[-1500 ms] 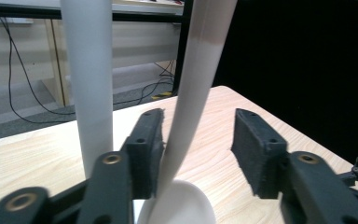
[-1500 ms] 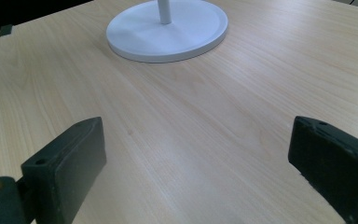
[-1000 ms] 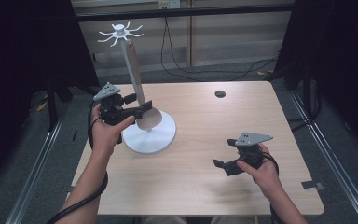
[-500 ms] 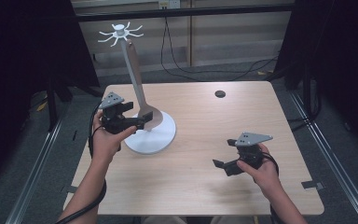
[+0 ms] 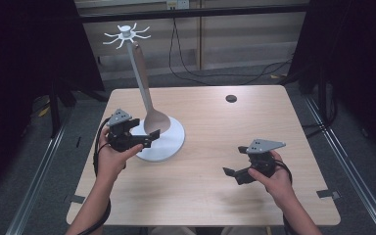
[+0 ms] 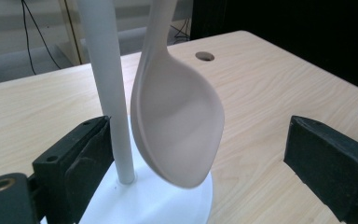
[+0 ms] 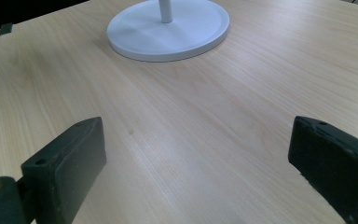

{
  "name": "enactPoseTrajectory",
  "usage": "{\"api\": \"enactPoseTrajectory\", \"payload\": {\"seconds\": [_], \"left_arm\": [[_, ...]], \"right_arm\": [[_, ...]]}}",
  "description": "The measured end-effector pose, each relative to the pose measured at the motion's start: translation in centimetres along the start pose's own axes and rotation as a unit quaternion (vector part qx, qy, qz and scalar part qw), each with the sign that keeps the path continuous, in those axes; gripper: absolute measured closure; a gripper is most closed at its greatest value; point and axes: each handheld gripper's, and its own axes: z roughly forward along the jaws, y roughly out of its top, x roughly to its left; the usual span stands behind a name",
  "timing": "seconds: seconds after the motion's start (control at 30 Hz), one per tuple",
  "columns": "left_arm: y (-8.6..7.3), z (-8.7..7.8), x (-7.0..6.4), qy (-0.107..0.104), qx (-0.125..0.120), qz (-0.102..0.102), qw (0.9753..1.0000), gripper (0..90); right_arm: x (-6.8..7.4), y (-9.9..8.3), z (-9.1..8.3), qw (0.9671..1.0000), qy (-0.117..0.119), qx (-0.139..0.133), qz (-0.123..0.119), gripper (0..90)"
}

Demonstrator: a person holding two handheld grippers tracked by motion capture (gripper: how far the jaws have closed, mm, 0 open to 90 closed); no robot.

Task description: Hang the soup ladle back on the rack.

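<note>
Your left gripper [image 6: 200, 172] holds its jaws wide apart around the bowl of the spoon [image 6: 177, 126], which hangs upright from the stand [image 5: 127, 35] beside the pole [image 6: 109, 93], while your right gripper [image 5: 240, 174] waits open, well apart.

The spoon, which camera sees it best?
The left gripper view: the spoon bowl hangs close up between the open tongs. The high view shows the whole spoon, small, hanging from the stand.
</note>
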Motion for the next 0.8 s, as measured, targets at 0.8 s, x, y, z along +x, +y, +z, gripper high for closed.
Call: {"api": "enactPoseTrajectory", "payload": {"seconds": [0.8], "left_arm": [[-5.2,0.4,-0.6,0.013,0.018,0.006,0.9997,6.2]], "right_arm": [[0.0,-0.1,0.0,1.0000,0.000,0.003,-0.003,3.7]]}}
